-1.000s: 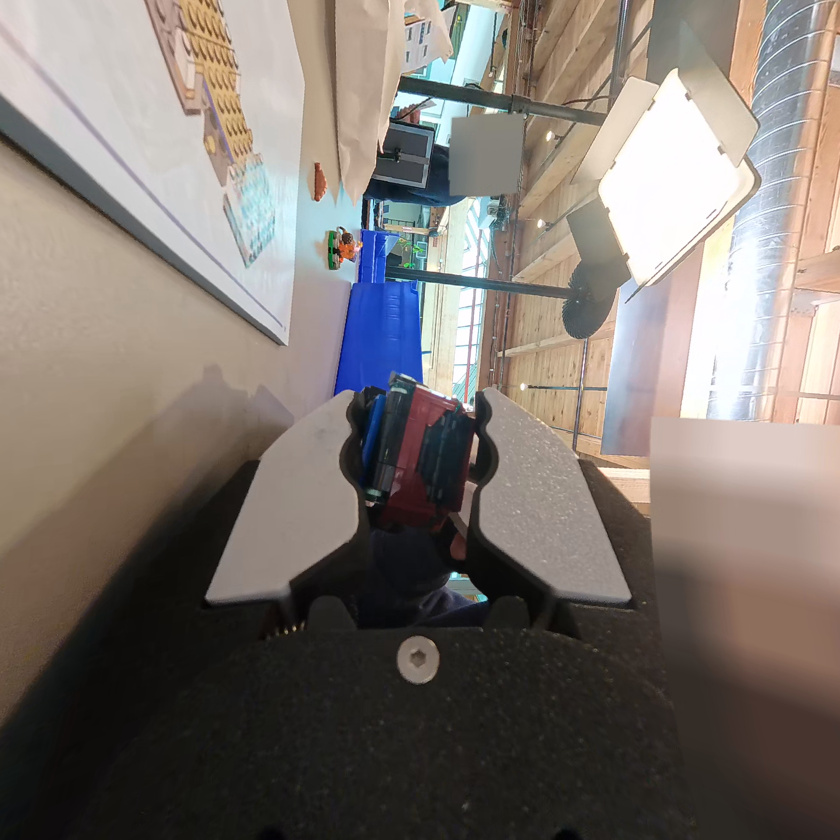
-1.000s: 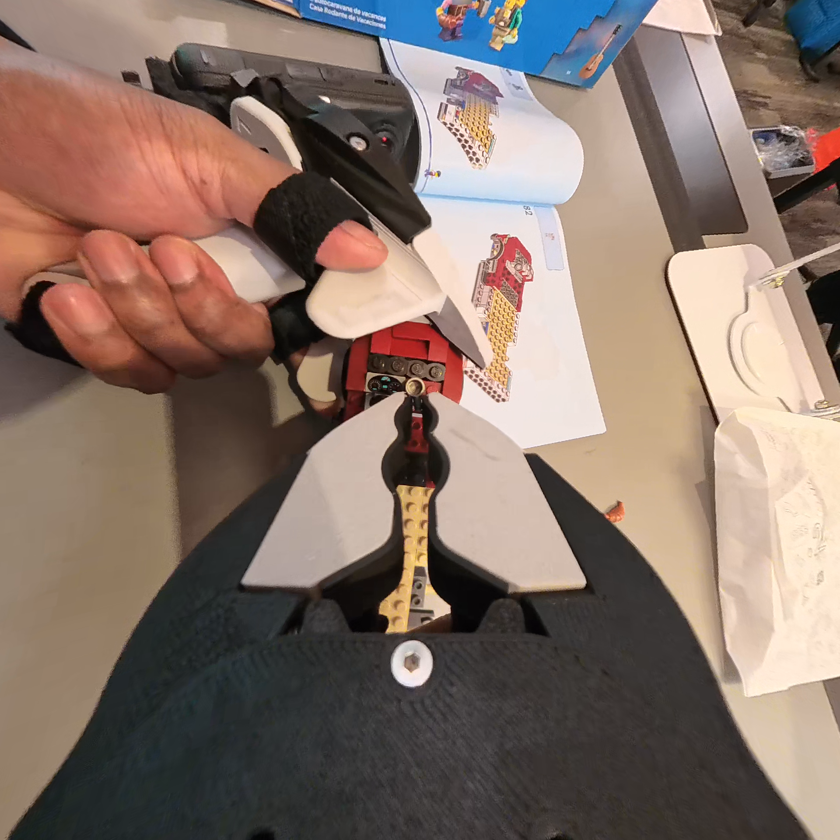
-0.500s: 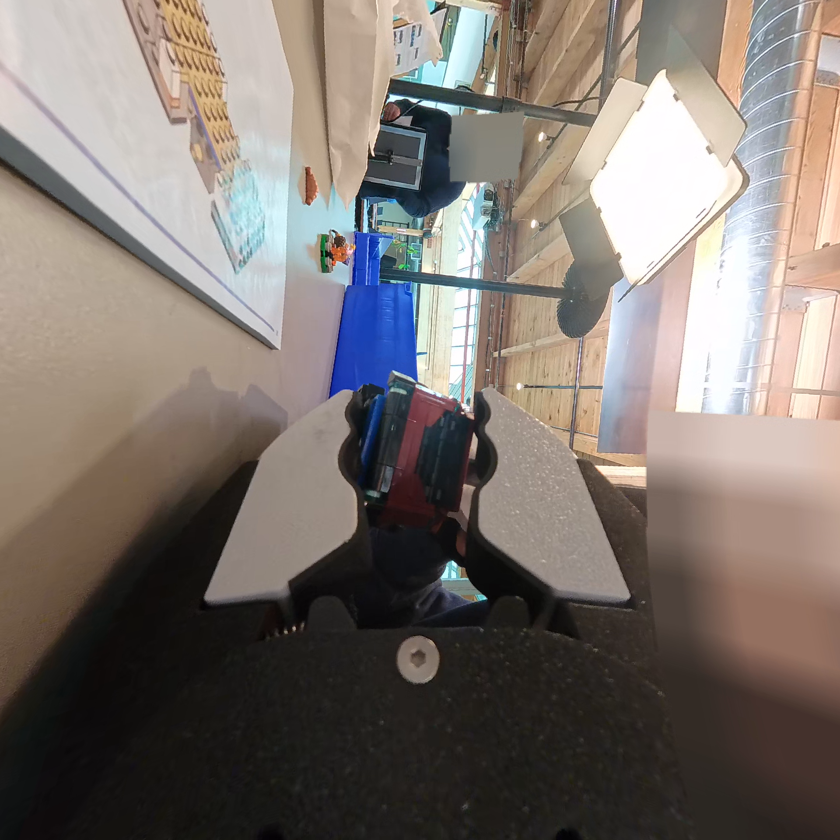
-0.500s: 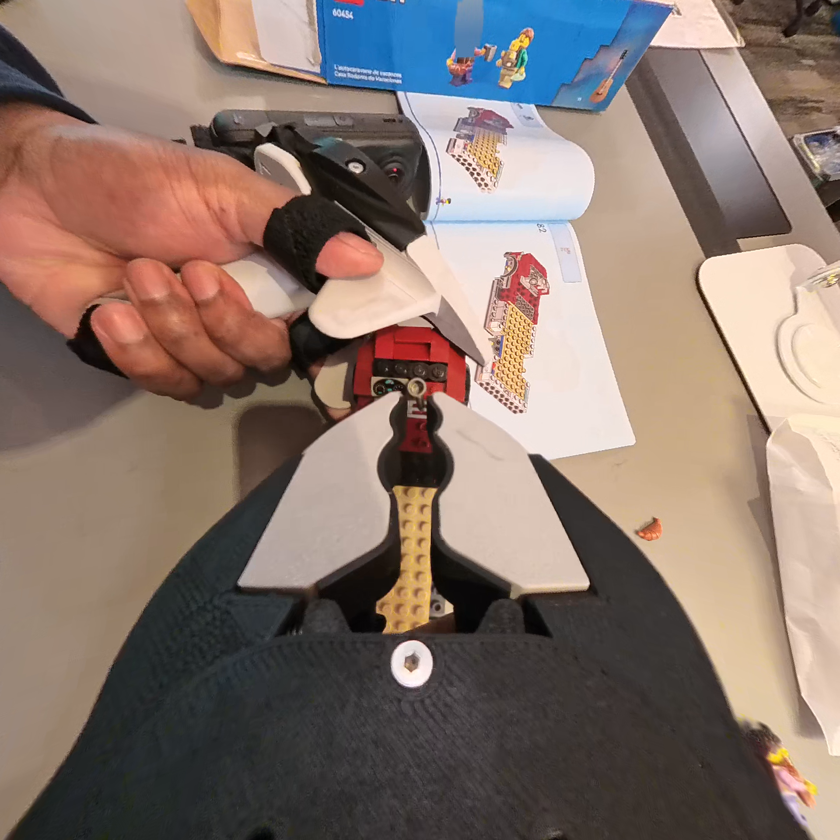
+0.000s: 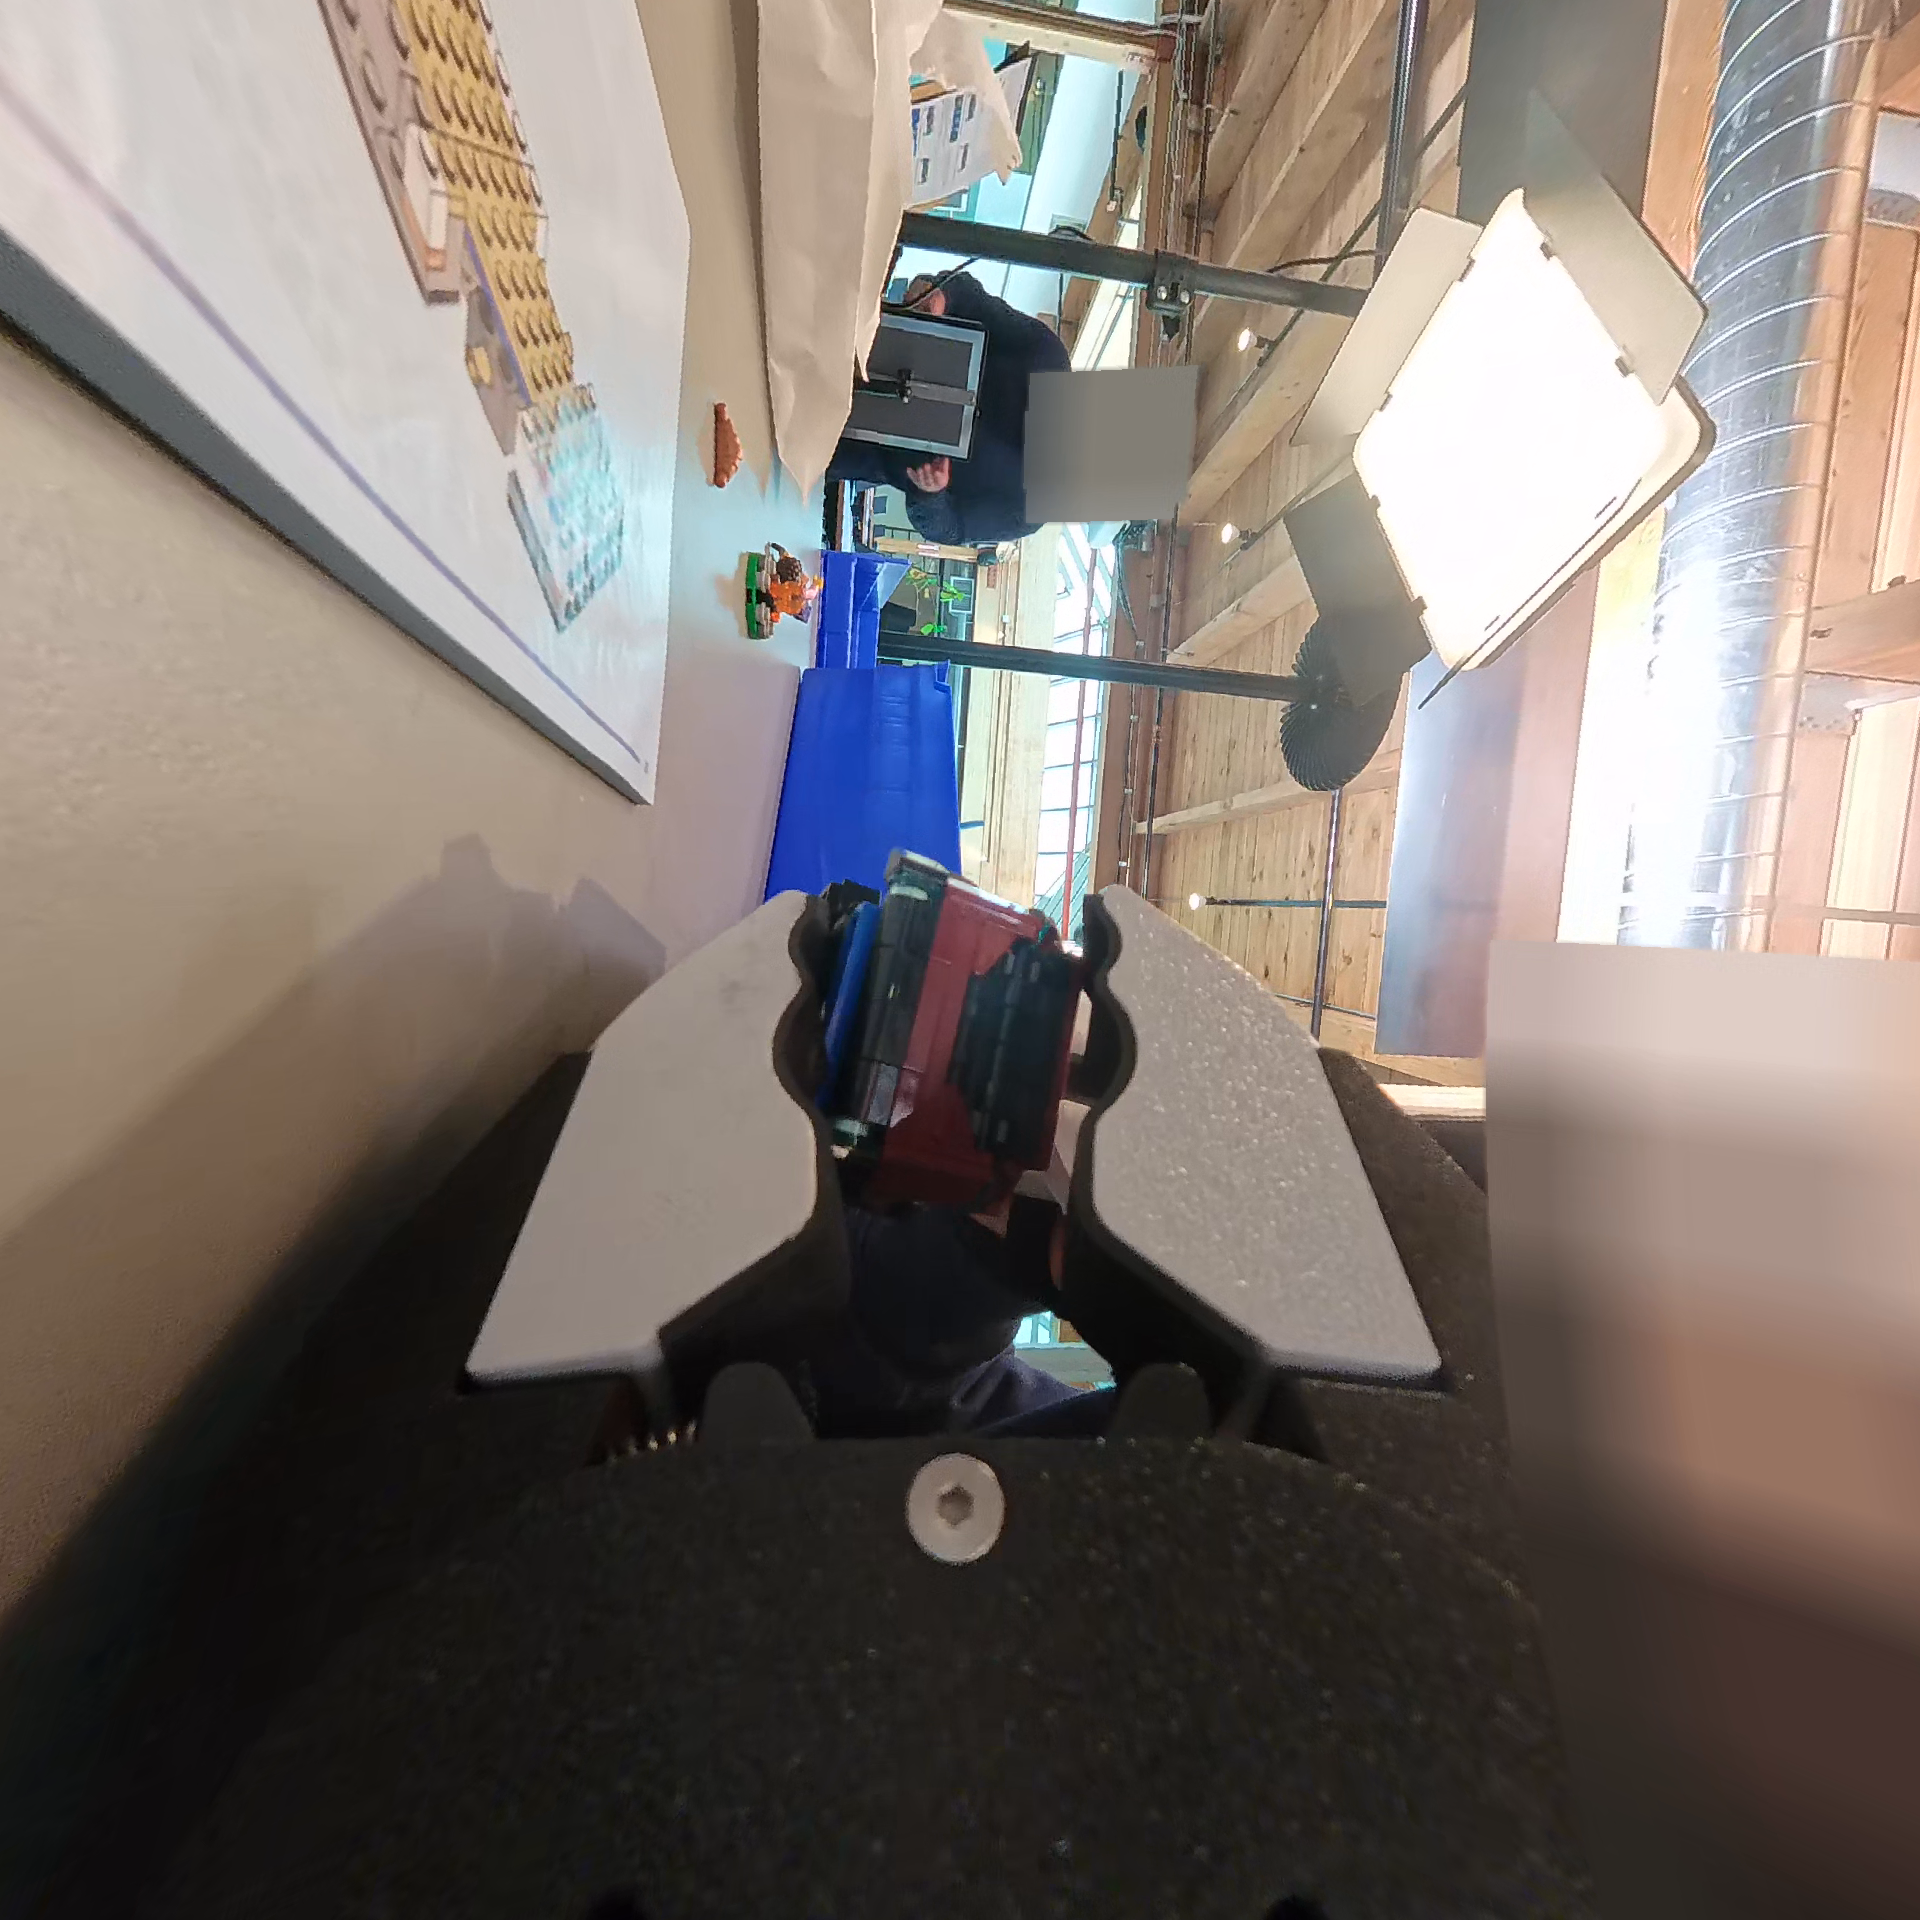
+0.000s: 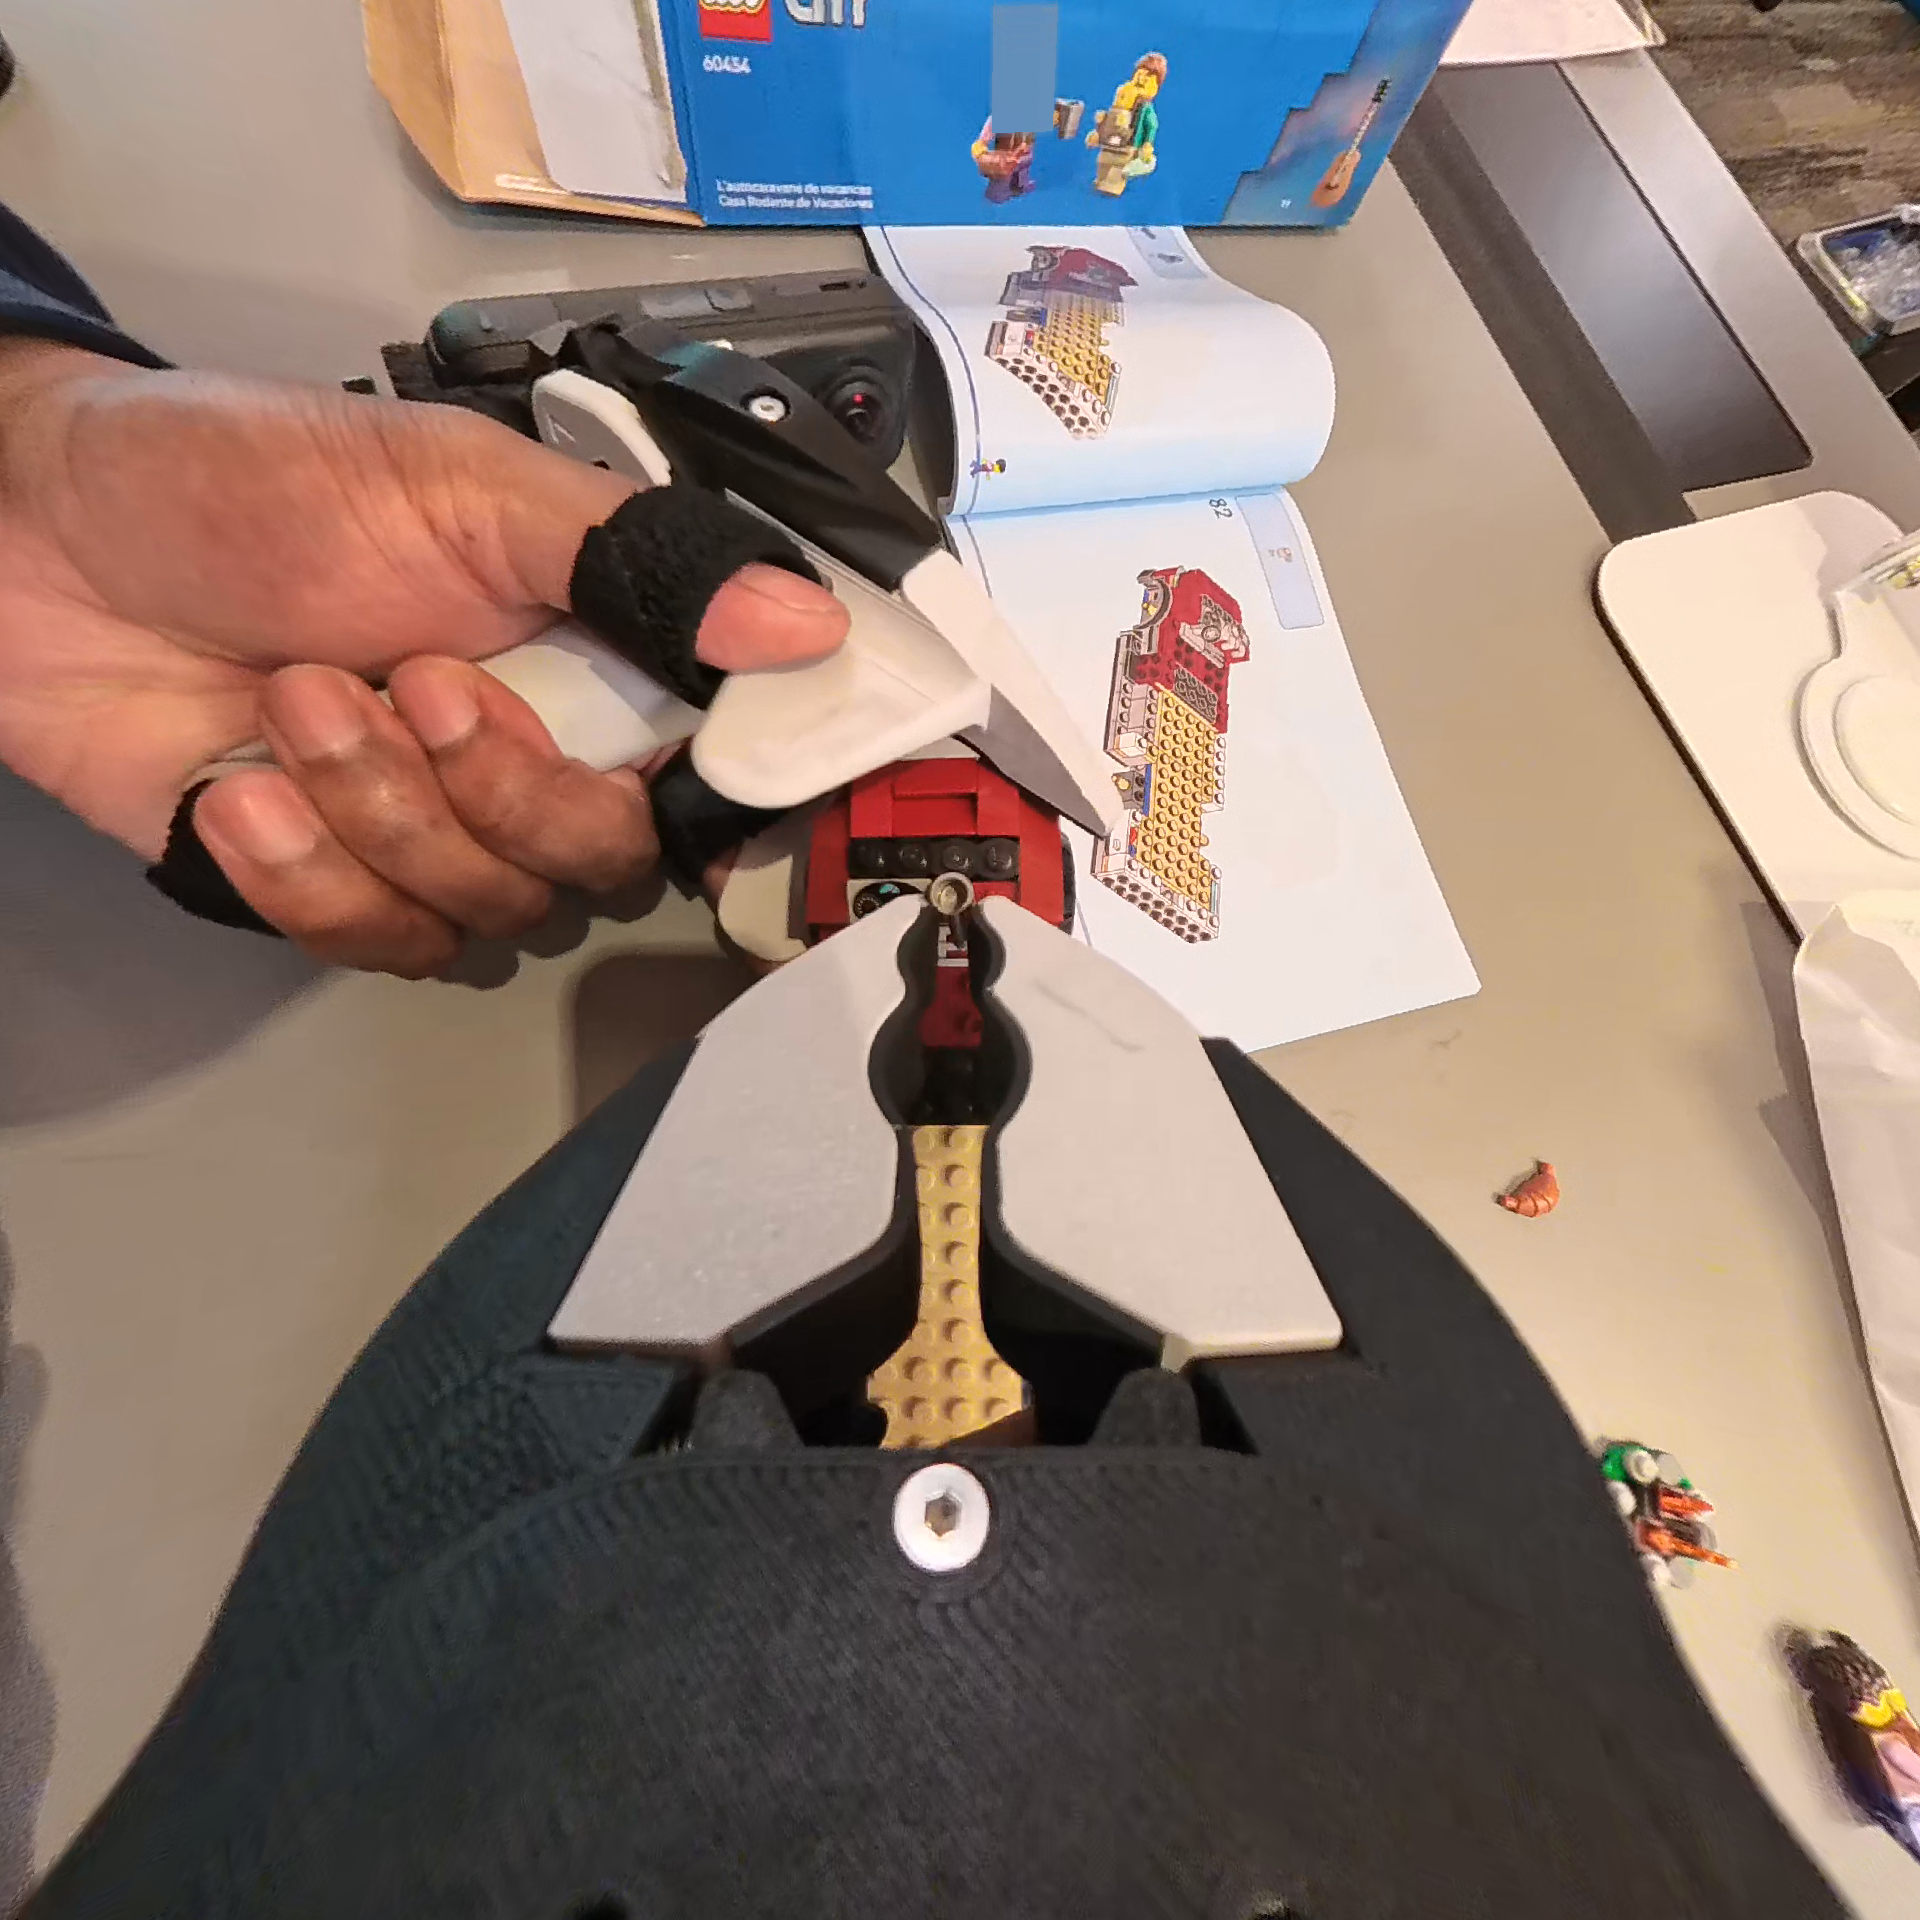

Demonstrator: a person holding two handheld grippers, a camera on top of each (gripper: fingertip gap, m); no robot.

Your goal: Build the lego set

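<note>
On a grey desk (image 6: 312, 1091) in a timber-walled room, left jaws clench a red toy-brick cab (image 5: 956, 1049) while right jaws pinch its small pin (image 6: 951, 894).

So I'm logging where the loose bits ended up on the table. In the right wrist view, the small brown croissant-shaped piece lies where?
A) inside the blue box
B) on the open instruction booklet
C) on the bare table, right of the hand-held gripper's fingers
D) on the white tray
C: the croissant piece lies on the bare grey table, below the open booklet and left of the white paper bag.
</note>
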